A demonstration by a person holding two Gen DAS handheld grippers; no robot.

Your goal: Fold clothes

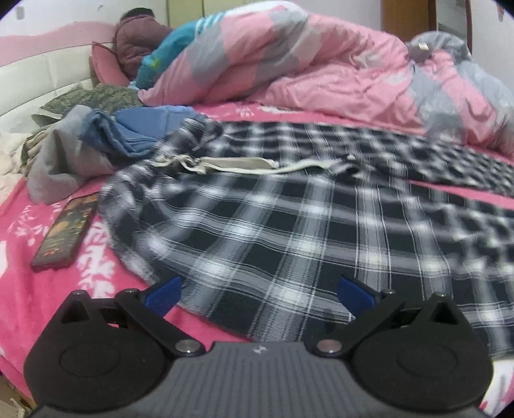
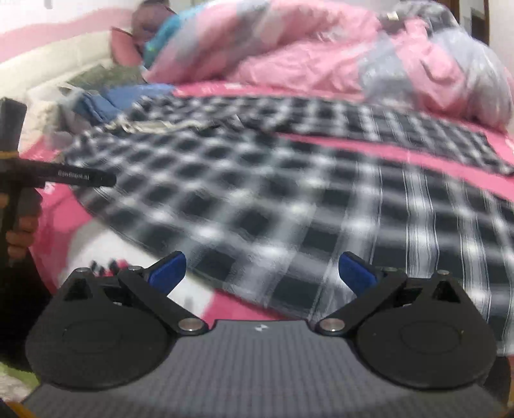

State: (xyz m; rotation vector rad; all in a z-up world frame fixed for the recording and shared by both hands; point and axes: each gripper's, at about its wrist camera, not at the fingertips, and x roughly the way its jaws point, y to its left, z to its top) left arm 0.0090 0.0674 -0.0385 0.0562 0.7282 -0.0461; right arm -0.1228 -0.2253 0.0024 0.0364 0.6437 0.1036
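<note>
Currently the checked trousers (image 1: 289, 205) lie spread on the pink bed (image 1: 48, 257), soft and probably light, best pinched at the hem edge; left gripper (image 1: 258, 291) and right gripper (image 2: 261, 273) both gape wide, empty.

Plaid shirt (image 2: 257, 193) motion-blurred in right wrist view; right edge cut off. Phone (image 1: 66, 231) screen content unreadable. Far person's head (image 1: 138, 14) cropped.

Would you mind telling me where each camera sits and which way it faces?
Left wrist: on the left hand-held gripper, low at the bed's edge, facing the plaid garment; jaws open.
Right wrist: on the right hand-held gripper, facing likewise; jaws open, the person's hand at left.
Shared: plaid garment, pink duvet, blue clothes.
</note>
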